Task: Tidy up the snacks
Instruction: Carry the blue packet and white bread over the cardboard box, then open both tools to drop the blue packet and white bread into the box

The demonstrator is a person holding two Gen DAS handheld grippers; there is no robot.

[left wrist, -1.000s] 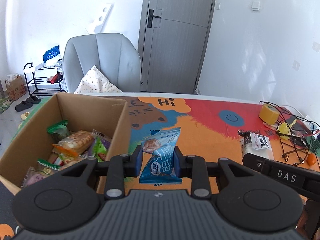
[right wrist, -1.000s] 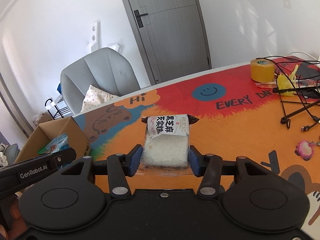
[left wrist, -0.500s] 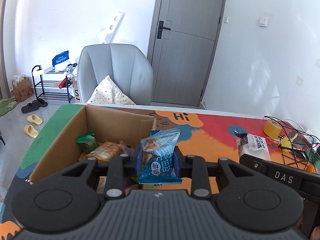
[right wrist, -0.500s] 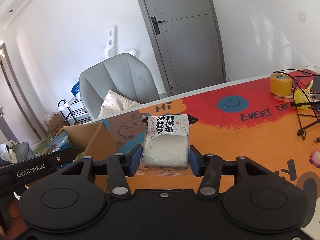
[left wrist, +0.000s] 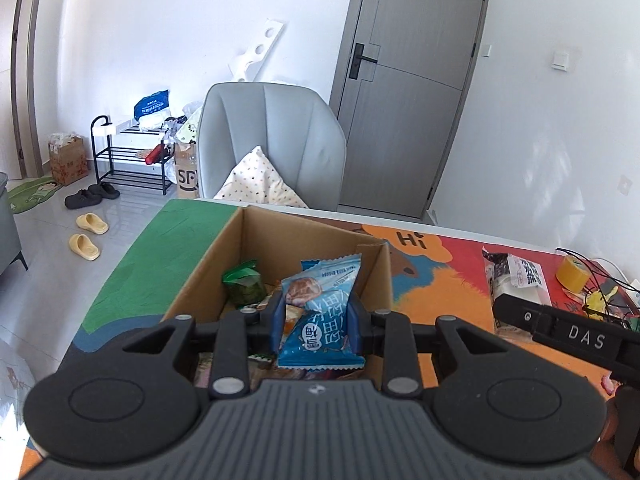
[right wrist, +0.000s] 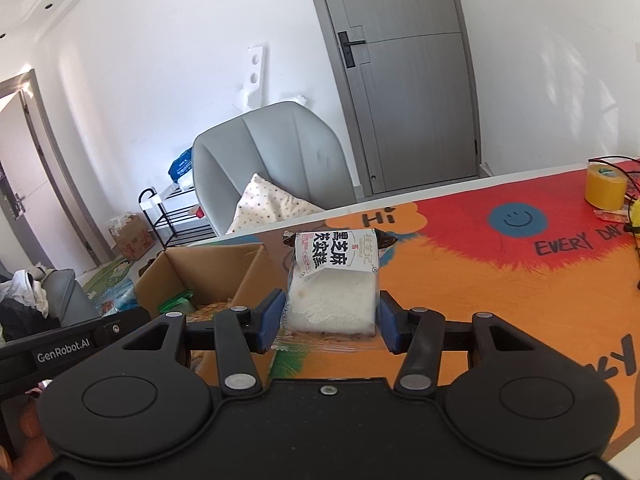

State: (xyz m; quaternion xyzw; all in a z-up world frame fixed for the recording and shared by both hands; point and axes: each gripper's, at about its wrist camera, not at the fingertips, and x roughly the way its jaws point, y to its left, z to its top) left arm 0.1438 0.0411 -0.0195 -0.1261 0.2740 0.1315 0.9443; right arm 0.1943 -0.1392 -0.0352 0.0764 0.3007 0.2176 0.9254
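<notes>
The left gripper [left wrist: 316, 316] tilts downward, clamped on a blue snack packet [left wrist: 320, 316] over the open cardboard box [left wrist: 304, 240]; the right gripper [right wrist: 331, 320] — apparently beside the box — pinches a white rice cake pack [right wrist: 332, 280].

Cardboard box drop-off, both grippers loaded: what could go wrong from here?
1. The left gripper pinches the blue snack packet only across its lower half; the crinkly wrapper could slip before release.
2. The right gripper holds the white cake packet beside the cardboard box, not above it; its near wall could catch the packet.
3. Both tools converge on one opening and might collide.
</notes>
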